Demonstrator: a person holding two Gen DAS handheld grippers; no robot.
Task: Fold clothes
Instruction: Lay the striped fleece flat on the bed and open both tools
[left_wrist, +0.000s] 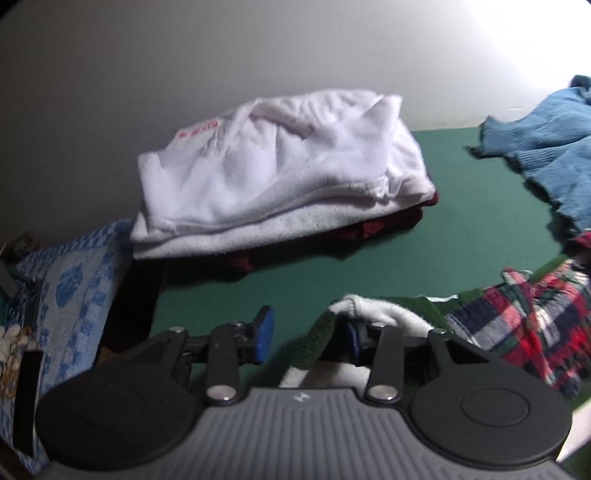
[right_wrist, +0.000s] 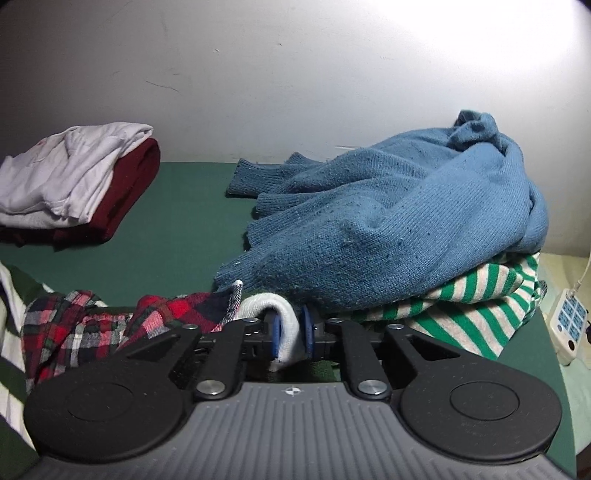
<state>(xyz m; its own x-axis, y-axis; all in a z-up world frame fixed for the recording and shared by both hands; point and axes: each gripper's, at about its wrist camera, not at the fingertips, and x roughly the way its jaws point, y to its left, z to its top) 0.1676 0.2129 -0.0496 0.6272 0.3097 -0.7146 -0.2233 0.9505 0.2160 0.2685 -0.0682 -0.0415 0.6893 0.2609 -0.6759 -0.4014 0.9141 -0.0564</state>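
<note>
A garment with dark green and white stripes (left_wrist: 373, 314) lies on the green table (left_wrist: 461, 192), with a red plaid cloth (left_wrist: 524, 317) on it. My left gripper (left_wrist: 308, 336) is open; its right finger is under the garment's edge. My right gripper (right_wrist: 291, 332) is shut on the garment's white edge (right_wrist: 284, 317), next to the plaid cloth (right_wrist: 92, 321). A folded stack, white (left_wrist: 280, 166) over dark red (right_wrist: 129, 192), sits at the back left.
A crumpled blue sweater (right_wrist: 399, 214) lies on a green-and-white striped shirt (right_wrist: 469, 306) at the right, close to my right gripper. A blue patterned towel (left_wrist: 70, 288) lies off the table's left edge. A white power strip (right_wrist: 567, 325) sits at the far right.
</note>
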